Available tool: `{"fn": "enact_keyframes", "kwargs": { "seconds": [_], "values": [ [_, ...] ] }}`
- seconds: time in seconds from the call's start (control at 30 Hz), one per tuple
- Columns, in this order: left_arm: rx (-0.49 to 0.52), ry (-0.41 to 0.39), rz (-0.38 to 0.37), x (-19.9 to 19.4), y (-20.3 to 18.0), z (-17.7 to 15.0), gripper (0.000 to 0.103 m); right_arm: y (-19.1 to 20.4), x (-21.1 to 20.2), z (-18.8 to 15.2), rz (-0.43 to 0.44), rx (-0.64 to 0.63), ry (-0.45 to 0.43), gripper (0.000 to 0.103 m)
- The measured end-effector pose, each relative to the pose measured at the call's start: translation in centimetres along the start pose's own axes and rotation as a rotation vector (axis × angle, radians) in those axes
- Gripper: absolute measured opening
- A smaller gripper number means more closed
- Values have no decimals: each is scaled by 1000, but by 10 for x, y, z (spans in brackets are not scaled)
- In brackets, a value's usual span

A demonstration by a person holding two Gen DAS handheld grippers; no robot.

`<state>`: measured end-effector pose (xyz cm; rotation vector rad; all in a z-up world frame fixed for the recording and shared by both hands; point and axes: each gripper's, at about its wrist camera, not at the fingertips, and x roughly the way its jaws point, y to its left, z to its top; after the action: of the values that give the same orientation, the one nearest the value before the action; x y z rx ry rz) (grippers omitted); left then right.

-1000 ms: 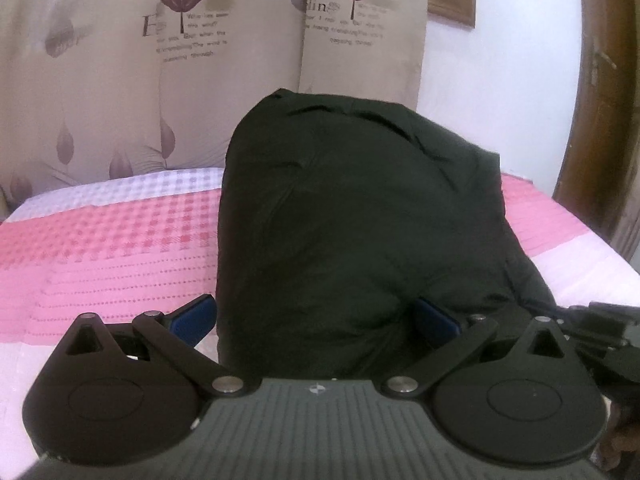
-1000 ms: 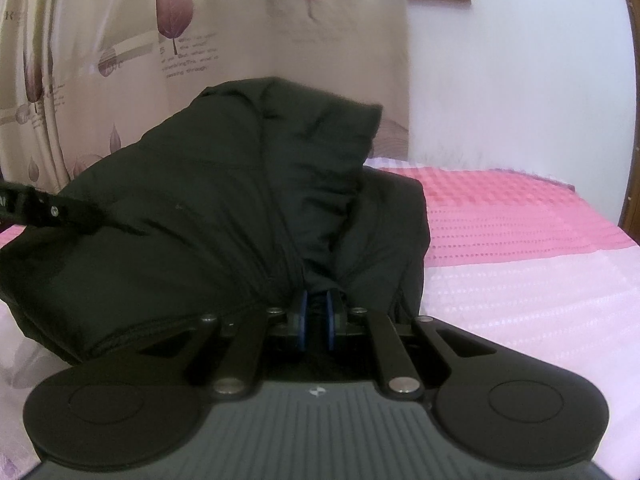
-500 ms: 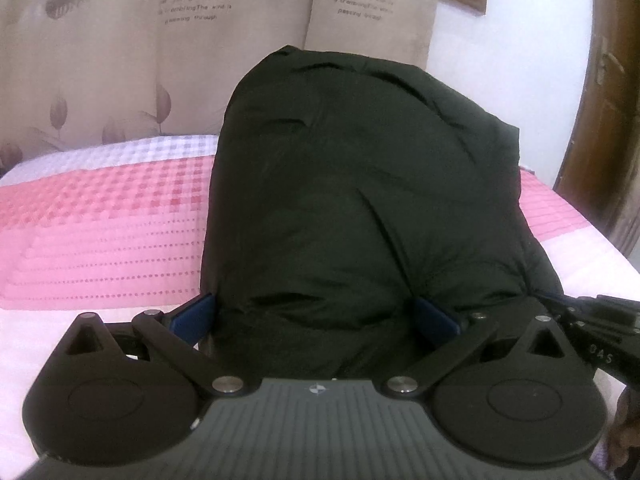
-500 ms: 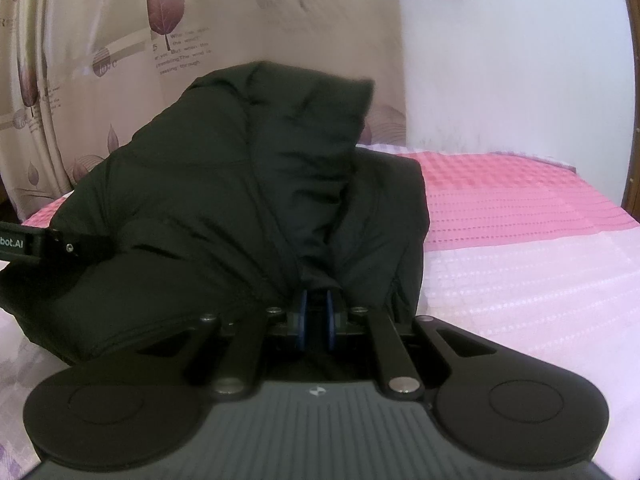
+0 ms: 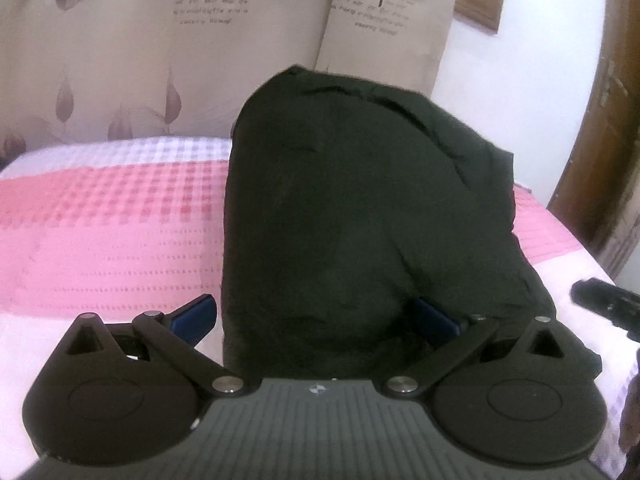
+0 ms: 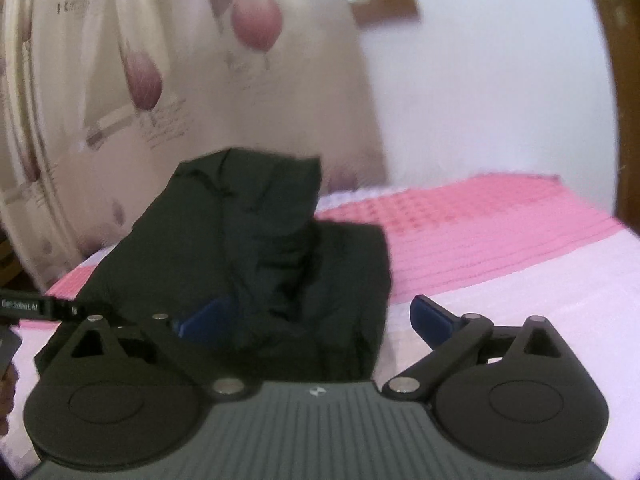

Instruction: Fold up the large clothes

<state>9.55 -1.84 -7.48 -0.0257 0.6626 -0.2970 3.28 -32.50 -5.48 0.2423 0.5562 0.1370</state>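
A dark green padded jacket point(image 5: 352, 216) lies folded in a thick bundle on the pink and white bed cover point(image 5: 100, 232). My left gripper point(image 5: 316, 314) is open, its blue fingers on either side of the bundle's near edge. In the right wrist view the jacket point(image 6: 256, 256) lies to the left. My right gripper point(image 6: 320, 320) is open, with the jacket's near right edge between its blue fingers point(image 6: 432, 316). The right gripper's tip point(image 5: 604, 300) shows at the right edge of the left wrist view.
A beige curtain with printed leaves point(image 5: 160, 60) hangs behind the bed. A white wall point(image 6: 480, 100) and a wooden door frame point(image 5: 600, 160) stand to the right. The bed cover point(image 6: 500, 248) stretches right of the jacket. The left gripper's arm point(image 6: 32, 306) shows at the left.
My right gripper has opened and let go of the jacket fold, and pulled back and to the right. The jacket has settled lower. My left gripper stays open at the near edge.
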Motion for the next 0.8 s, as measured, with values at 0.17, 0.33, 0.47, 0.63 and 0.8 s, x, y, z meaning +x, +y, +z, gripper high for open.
{"fn": "enact_keyframes", "kwargs": {
  "seconds": [0.17, 0.33, 0.47, 0.63, 0.8],
  "values": [
    [-53, -2, -111, 0, 26, 20, 103, -32, 22, 11, 91, 124, 81, 101],
    [-272, 67, -303, 35, 84, 36, 103, -62, 52, 20, 191, 257, 168, 102],
    [-379, 204, -446, 83, 111, 36, 103, -68, 77, 23, 257, 277, 248, 102],
    [-414, 265, -613, 117, 122, 30, 103, -59, 106, 21, 328, 248, 348, 103],
    [-449, 304, -703, 143, 125, 24, 103, -64, 126, 17, 413, 344, 367, 103]
  ]
}}
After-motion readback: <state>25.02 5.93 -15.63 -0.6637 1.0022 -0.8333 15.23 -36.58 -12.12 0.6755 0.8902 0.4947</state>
